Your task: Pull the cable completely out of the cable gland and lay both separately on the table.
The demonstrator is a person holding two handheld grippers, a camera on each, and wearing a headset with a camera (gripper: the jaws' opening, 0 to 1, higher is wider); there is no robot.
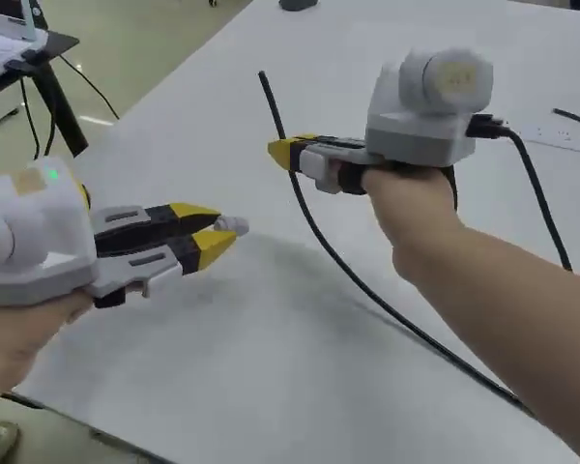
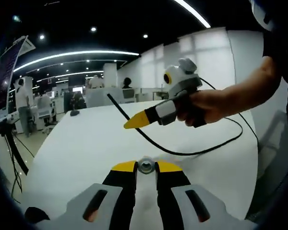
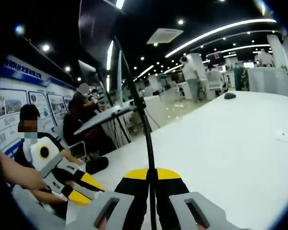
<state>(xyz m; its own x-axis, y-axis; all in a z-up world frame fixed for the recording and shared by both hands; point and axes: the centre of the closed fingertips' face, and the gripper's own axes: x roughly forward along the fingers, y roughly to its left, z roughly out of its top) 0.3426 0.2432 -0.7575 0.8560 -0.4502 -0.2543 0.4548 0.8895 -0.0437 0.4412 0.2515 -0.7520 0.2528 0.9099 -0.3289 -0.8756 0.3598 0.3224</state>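
Note:
A small grey cable gland (image 1: 232, 225) sits pinched between the yellow tips of my left gripper (image 1: 217, 238), low at the left above the white table (image 1: 271, 367). In the left gripper view the gland (image 2: 145, 165) shows end-on between the shut jaws of the left gripper (image 2: 145, 168). My right gripper (image 1: 278, 152) is shut on the black cable (image 1: 348, 271), whose free end sticks up past the tips and whose rest trails across the table to the right. The cable (image 3: 146, 129) runs up between the right gripper's (image 3: 151, 175) jaws. Cable and gland are apart.
A dark object (image 1: 298, 4) lies at the table's far end, and a paper sheet (image 1: 565, 135) at the right. The right gripper's own black cord (image 1: 541, 203) hangs behind the hand. A black stand (image 1: 53, 106) is off the table's left edge. People sit in the background.

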